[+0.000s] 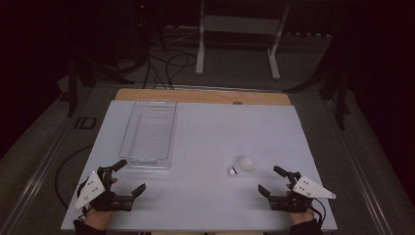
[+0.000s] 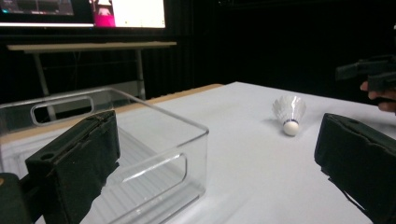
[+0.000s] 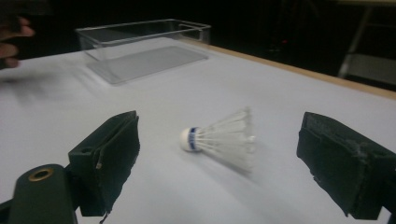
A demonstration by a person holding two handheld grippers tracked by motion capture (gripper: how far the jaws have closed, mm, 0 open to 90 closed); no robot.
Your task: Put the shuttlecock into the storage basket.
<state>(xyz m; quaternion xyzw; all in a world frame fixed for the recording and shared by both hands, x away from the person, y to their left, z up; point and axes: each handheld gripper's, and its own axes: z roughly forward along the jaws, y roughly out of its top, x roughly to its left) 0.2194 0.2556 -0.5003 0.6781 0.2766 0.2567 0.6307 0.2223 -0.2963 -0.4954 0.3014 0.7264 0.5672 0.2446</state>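
Shuttlecock (image 3: 219, 137), blue band, no legible txt

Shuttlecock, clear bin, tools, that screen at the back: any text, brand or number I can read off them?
No readable text anywhere.
Shuttlecock: a blue band round the cork, any print on it too blurred to read.
Clear bin: no label visible.
Screen in the left gripper view: bright panels, contents too small and blurred to read.

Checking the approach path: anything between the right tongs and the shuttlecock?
Nothing. In the right gripper view the shuttlecock lies on its side ahead of the open right tongs, with bare table between; the high view shows the same.
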